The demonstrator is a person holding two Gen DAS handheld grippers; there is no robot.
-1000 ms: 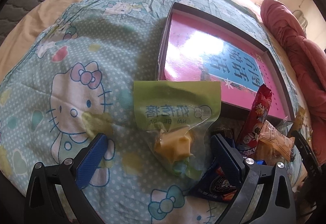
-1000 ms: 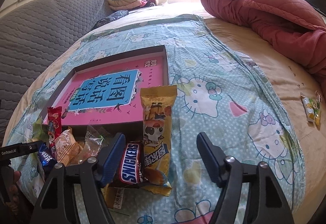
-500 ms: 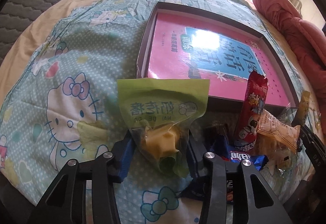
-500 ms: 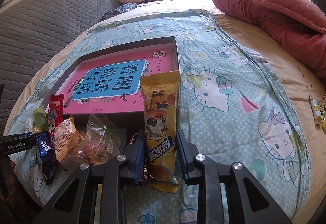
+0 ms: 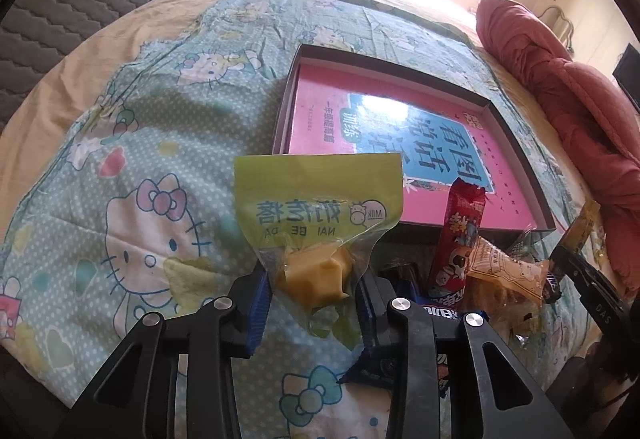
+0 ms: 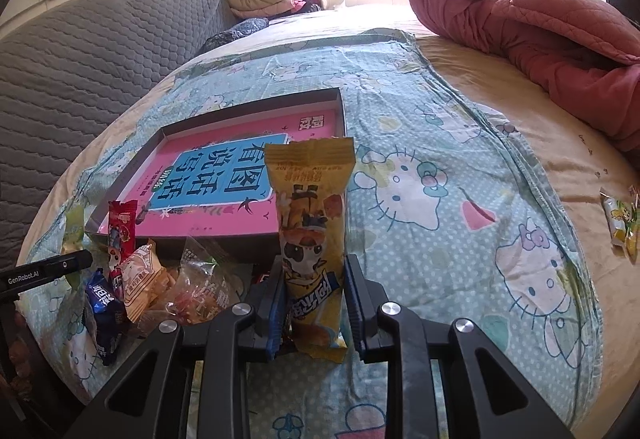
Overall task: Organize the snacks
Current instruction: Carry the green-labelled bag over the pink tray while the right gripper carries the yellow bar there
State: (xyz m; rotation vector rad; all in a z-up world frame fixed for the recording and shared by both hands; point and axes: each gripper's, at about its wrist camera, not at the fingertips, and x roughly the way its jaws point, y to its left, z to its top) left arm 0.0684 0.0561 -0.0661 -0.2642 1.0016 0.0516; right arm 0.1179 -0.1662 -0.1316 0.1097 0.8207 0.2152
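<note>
My left gripper (image 5: 312, 295) is shut on a green packet with yellow cubes (image 5: 316, 215) and holds it off the bedsheet. My right gripper (image 6: 314, 299) is shut on a tall yellow snack packet (image 6: 312, 223), held upright. A shallow dark box with a pink and blue book inside (image 5: 400, 135) lies just beyond both; it also shows in the right wrist view (image 6: 224, 175). A pile of snacks lies in front of the box: a red packet (image 5: 460, 227), an orange packet (image 5: 504, 271), a blue packet (image 6: 104, 311) and a clear bag (image 6: 196, 287).
A Hello Kitty sheet (image 6: 440, 199) covers the bed. A red quilt (image 6: 540, 35) is heaped at the far right. A small yellow-green packet (image 6: 620, 223) lies at the bed's right side. A grey quilted headboard (image 6: 80, 71) runs along the left.
Both grippers closed from open onto their packets. They then lifted the green packet and the yellow packet off the sheet.
</note>
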